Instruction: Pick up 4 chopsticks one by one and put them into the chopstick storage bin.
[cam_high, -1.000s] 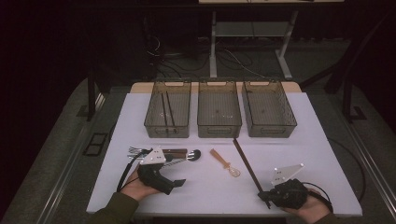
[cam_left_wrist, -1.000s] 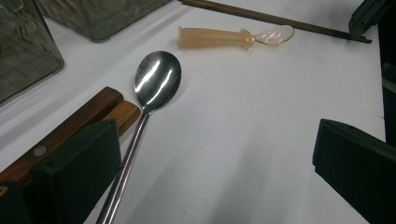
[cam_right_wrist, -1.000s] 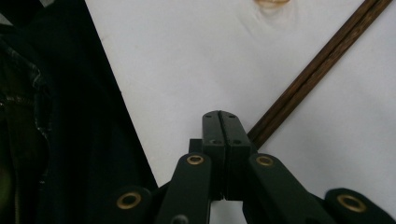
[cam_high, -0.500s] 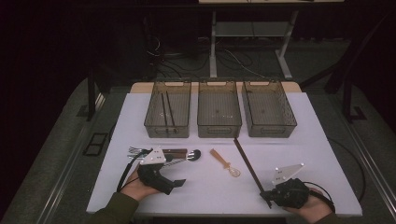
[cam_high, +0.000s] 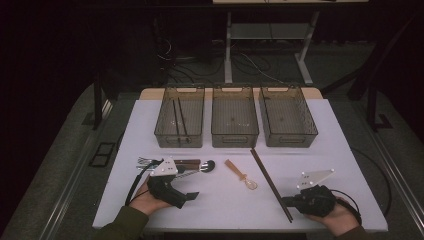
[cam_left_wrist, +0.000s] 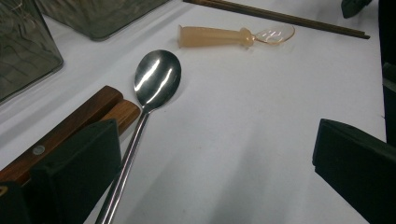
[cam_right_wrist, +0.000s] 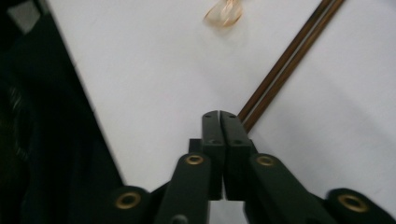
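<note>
**Right claw shut beside the chopsticks, nothing gripped**

My right gripper (cam_right_wrist: 219, 114) has its jaws pressed together, empty, with the tips at the near end of the pair of long dark wooden chopsticks (cam_high: 270, 184). In the right gripper view the sticks run away from just beside the tips, apparently touching or nearly so. They lie flat on the white table (cam_high: 220, 210), slanting from the near edge up toward the middle one of three clear mesh-patterned bins (cam_high: 234, 117).

My left gripper (cam_high: 186, 197) sits well to the left of the chopsticks with its jaws wide apart, empty, over the shiny steel spoon (cam_left_wrist: 156, 77) and the wooden-handled utensils (cam_left_wrist: 70, 126). A translucent amber plastic spoon (cam_high: 241, 173) lies between that cluster and the chopsticks.

The risks, as I judge them: closed jaws can only push, so any forward nudge may roll the sticks apart or skid them off the near edge (they lie very close to it). Opening too little could catch one stick alone.
</note>
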